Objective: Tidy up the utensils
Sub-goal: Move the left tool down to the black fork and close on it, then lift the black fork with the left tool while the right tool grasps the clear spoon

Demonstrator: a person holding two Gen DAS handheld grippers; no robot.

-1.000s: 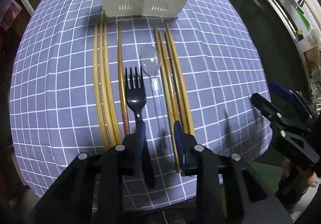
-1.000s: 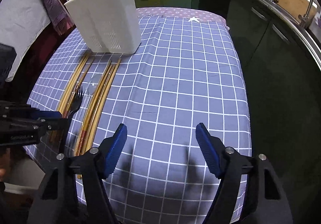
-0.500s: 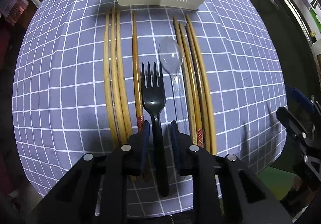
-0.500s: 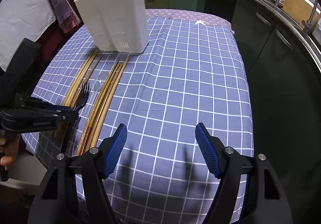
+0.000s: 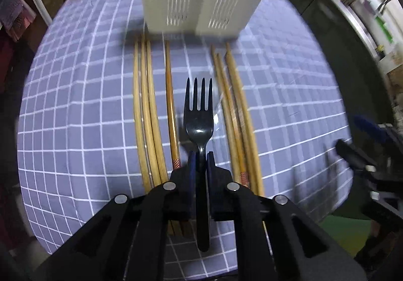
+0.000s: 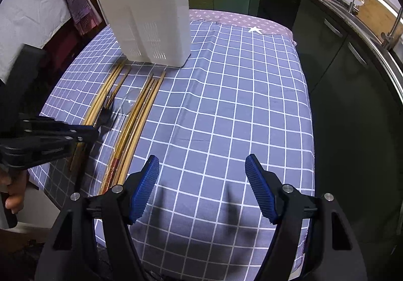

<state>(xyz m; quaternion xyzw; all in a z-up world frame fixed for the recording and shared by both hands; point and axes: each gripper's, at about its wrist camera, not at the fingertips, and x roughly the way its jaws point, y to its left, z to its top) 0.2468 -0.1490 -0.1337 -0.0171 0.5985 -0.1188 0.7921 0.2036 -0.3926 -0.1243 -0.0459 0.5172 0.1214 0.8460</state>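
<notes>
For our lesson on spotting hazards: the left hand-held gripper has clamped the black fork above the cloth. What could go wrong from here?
1. The left hand-held gripper pinches the fork on its thin neck, so it may pivot or slip.
2. The clear spoon lies close below, hard to see, and could get knocked.
3. The tall white holder might tip if the fork hits its rim.

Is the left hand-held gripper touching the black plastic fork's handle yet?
Touching. In the left wrist view the left hand-held gripper has both blue pads pressed against the black plastic fork, no gap showing.
</notes>
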